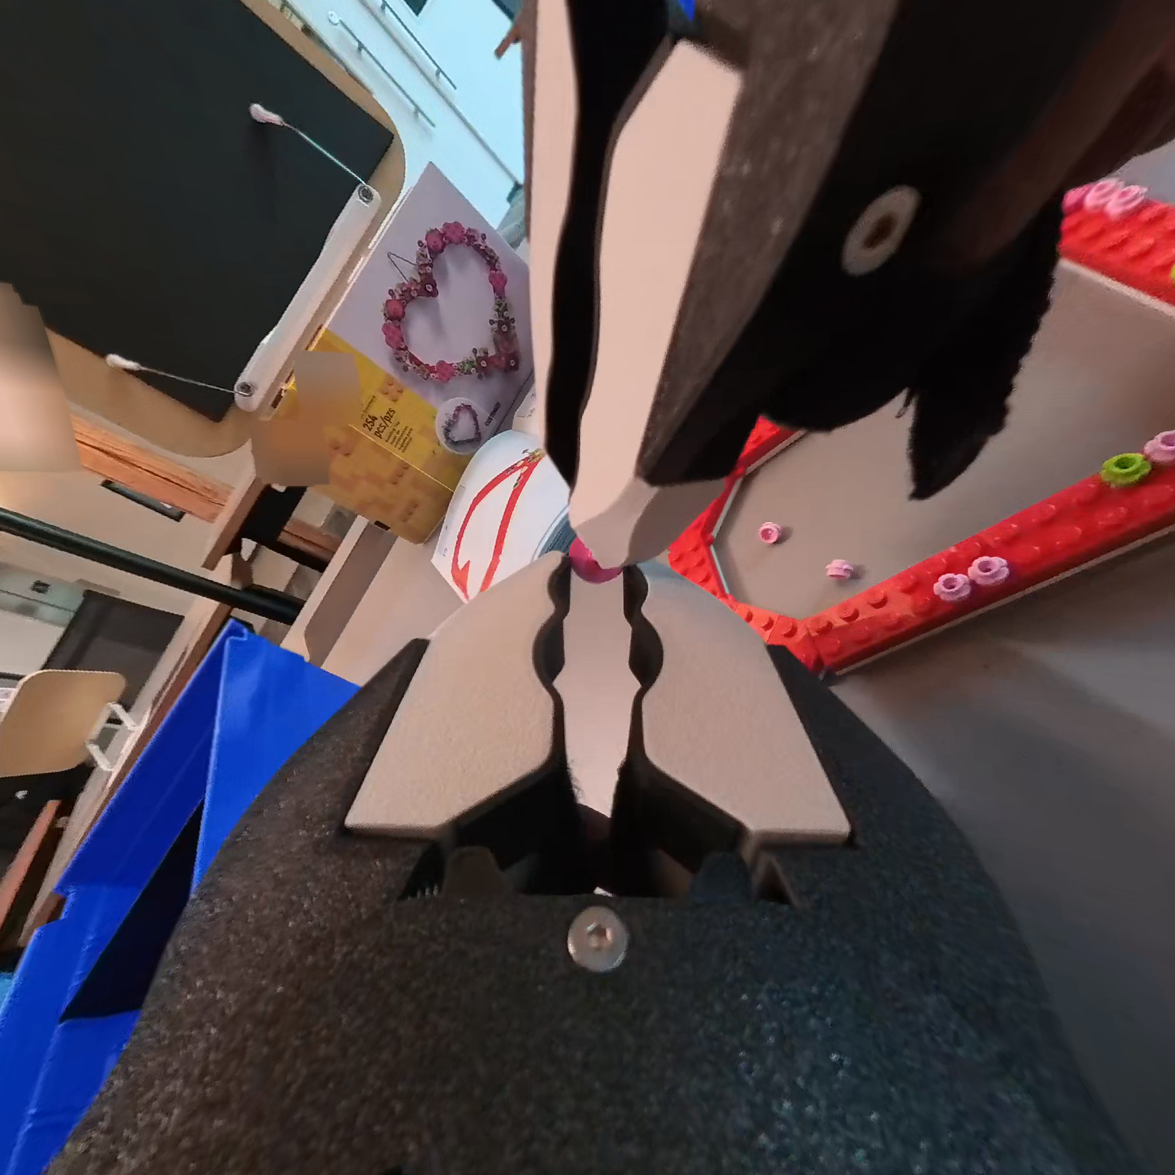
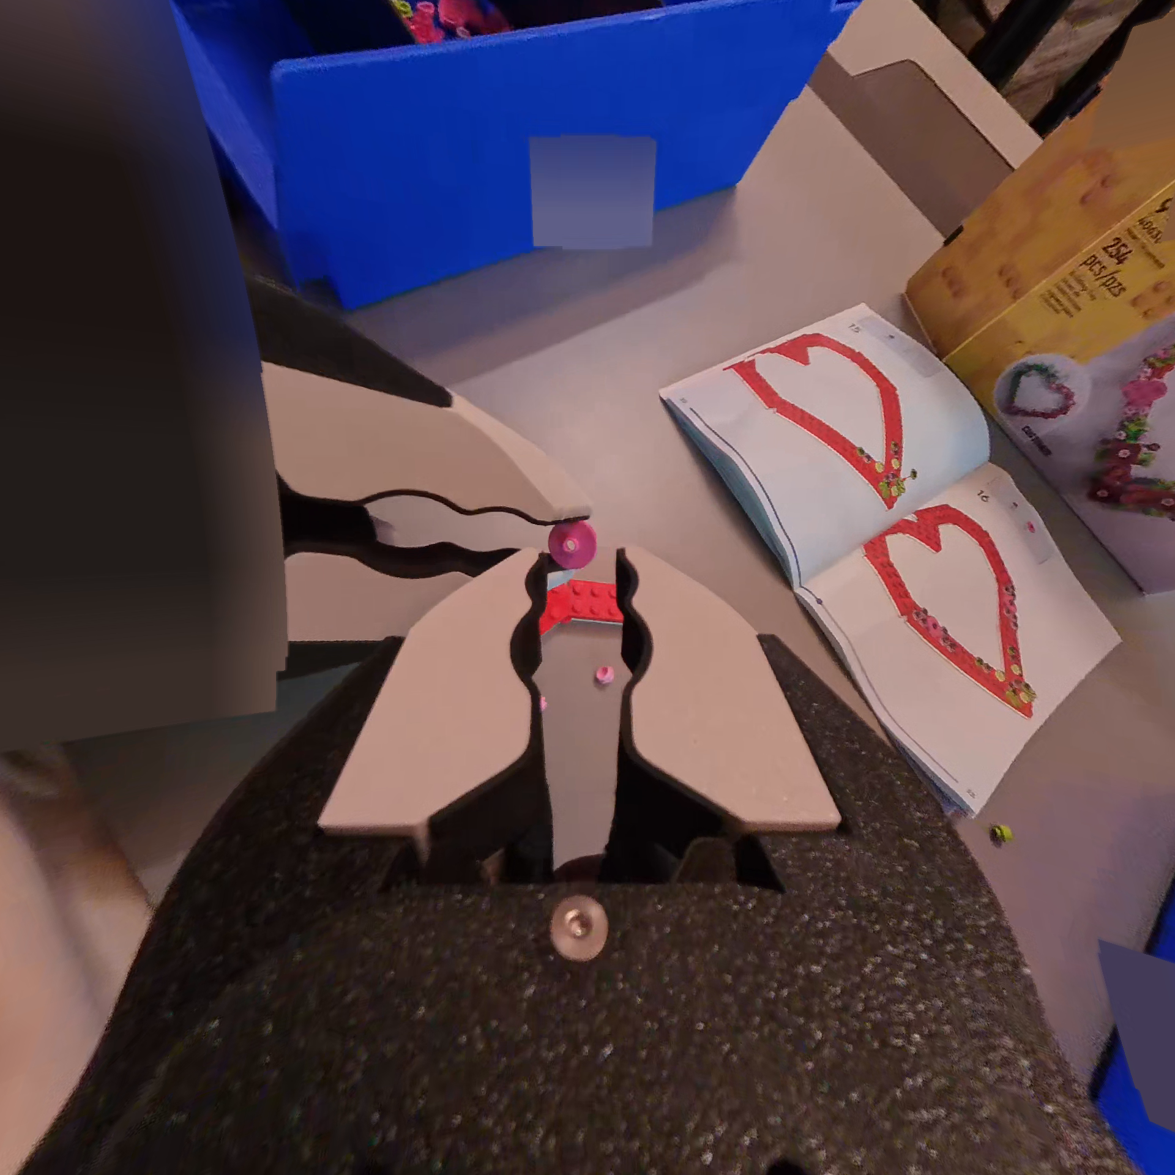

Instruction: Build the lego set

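A small magenta round piece [image 1: 597, 568] sits between the fingertips of my left gripper [image 1: 596, 572], which is shut on it by its rim. In the right wrist view the piece [image 2: 572, 545] faces the camera, held by the left gripper [image 2: 559, 540] coming in from the left. My right gripper [image 2: 580, 558] is open, and its jaws stand on either side of the piece with a gap. It comes down from above in the left wrist view [image 1: 604, 540], its tip at the piece. The red heart frame [image 1: 954, 572] lies on the table below, with pink flowers [image 1: 969, 578] and a green piece [image 1: 1125, 470] on it.
Loose pink pieces [image 1: 769, 533] lie inside the frame [image 2: 582, 601]. A blue bin [image 2: 445, 159] stands behind. An open instruction booklet [image 2: 890, 540] and the set's box [image 2: 1049, 286] are to the right. A small green piece [image 2: 1001, 833] lies by the booklet.
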Available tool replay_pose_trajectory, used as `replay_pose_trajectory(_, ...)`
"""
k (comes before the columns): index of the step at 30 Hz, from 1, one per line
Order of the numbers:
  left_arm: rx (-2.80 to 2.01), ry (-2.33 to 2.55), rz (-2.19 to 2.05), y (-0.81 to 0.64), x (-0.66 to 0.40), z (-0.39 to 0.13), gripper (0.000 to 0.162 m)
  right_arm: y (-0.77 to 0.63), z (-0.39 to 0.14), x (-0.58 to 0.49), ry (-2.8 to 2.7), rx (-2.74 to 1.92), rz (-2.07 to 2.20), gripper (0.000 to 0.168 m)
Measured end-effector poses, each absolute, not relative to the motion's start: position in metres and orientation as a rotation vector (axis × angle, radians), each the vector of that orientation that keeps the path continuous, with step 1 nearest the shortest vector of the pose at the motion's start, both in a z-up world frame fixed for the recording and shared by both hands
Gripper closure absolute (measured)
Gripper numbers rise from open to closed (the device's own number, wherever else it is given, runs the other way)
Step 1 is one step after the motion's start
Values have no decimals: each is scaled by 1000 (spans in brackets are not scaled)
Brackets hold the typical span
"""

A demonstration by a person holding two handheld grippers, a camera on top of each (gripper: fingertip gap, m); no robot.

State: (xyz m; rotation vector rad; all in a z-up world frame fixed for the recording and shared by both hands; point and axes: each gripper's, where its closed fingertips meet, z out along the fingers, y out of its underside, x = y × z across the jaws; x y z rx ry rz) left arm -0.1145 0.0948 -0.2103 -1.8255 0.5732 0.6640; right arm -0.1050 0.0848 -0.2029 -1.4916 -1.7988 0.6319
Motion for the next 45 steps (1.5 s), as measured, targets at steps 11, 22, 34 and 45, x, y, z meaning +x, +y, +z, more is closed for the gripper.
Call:
replay_pose_trajectory(11, -1774, 696, 949, 92, -112, -209, 146, 83, -213, -107, -1787, -1583, 618, 150)
replay_pose_trajectory(22, -1779, 678, 613, 96, -92, -221, 146, 85, -221, -92, -1838, -1615, 766, 162)
replay_pose_trajectory(34, -1679, 622, 274, 97, -78, -206, 147, 74, -207, -77, -1868, -1791, 1565, 160)
replay_pose_trajectory(45, -1406, 603, 128, 84, -67, -171, 139, 69, -160, -58, -1481, -1945, 2668, 164)
